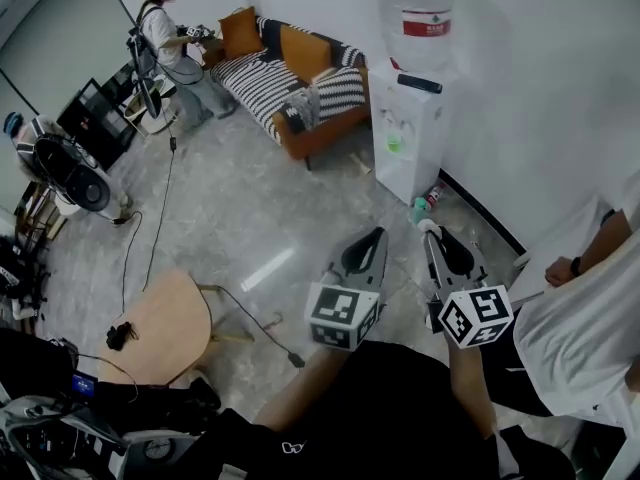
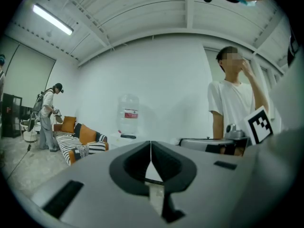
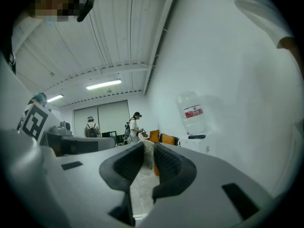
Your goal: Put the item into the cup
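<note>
right gripper (image 3: 148,145) pinches pale item (image 3: 145,161), perhaps paper.

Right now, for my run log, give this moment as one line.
left claw: shut, empty | right claw: shut on white item | dispenser: ahead

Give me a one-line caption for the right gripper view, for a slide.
Right gripper grips a whitish item between its jaws, with a water bottle by the wall ahead.
</note>
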### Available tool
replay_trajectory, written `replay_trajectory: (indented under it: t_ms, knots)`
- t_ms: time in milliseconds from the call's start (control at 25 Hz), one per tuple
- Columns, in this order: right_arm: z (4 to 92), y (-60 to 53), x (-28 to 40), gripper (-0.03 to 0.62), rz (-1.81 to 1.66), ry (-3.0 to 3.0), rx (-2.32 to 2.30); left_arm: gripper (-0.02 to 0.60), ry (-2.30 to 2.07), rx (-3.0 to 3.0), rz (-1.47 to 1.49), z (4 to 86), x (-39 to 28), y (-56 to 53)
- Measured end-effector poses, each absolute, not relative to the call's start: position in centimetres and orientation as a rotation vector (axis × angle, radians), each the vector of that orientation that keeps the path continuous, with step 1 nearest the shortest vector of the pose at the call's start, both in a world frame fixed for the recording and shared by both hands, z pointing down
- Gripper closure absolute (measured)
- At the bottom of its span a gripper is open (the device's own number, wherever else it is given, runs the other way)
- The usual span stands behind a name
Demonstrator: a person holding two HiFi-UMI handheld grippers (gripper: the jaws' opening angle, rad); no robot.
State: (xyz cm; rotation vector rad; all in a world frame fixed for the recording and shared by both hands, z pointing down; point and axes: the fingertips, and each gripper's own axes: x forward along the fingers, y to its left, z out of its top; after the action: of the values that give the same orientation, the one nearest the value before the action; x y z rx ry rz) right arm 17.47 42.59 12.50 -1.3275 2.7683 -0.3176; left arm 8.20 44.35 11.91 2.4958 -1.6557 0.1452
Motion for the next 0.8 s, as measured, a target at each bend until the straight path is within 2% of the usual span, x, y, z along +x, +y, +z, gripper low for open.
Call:
replay_trajectory:
  t_ms: [320,480,800]
  knots:
    - [13.1,39.0,15.6,0.519,-0.299,2.797,-1.282,0.568,-1.661,2.522,0.124,11.8,6.2,40.8]
    - [14.5,36.0,14.9,0.519,-0.321,2.806,-1.307,0.568,-1.702,2.576,0.240,12.9,4.9,38.0]
    - [17.1,27.3,13.1,0.519,-0.396,2.800,-1.387,0.568,-1.647,2.525,0.240,16.0,1.9,28.0]
